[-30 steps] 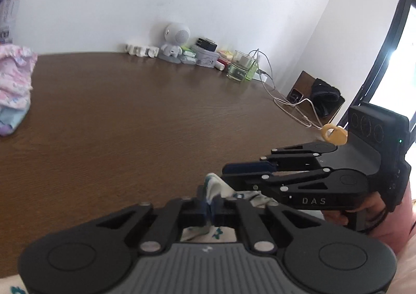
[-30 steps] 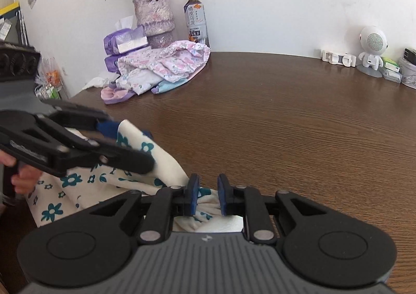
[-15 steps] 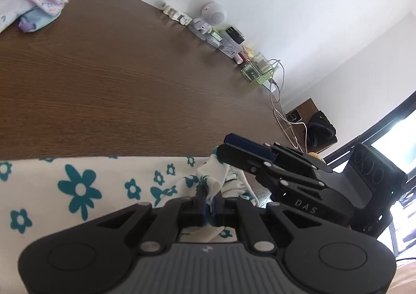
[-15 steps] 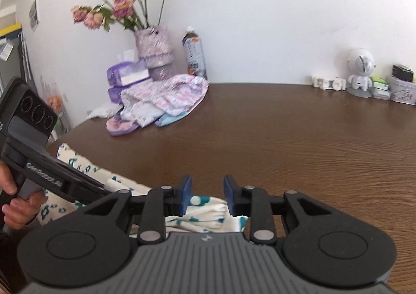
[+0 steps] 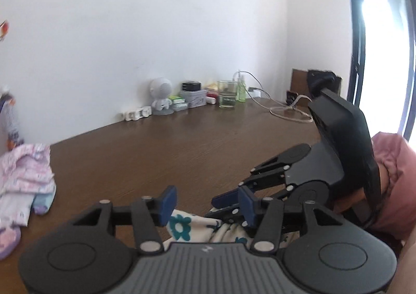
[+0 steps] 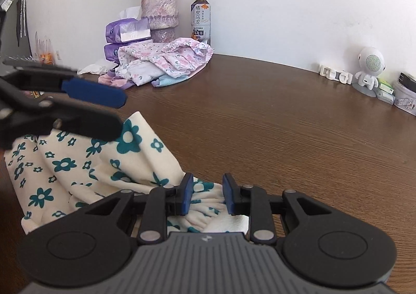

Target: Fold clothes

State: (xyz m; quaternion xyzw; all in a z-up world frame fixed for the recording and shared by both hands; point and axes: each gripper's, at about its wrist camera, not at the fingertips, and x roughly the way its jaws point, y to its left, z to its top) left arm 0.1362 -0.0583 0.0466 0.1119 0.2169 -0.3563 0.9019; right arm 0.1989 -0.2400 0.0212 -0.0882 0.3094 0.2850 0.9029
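The floral cloth [image 6: 85, 164] lies bunched on the table [image 6: 260, 117], lower left of the right wrist view. The left gripper [image 5: 205, 203] is opening above it, pads off the fabric. The right gripper [image 6: 206, 196] is parted too, cloth between its pads but not pinched. A pile of pink clothes [image 6: 161, 60] sits upper left by the vase [image 6: 160, 13] and bottle [image 6: 200, 21].

Both wrist cameras sit low over the table [image 6: 260, 117] (facing the wall), sharing the floral cloth [image 6: 78, 164].
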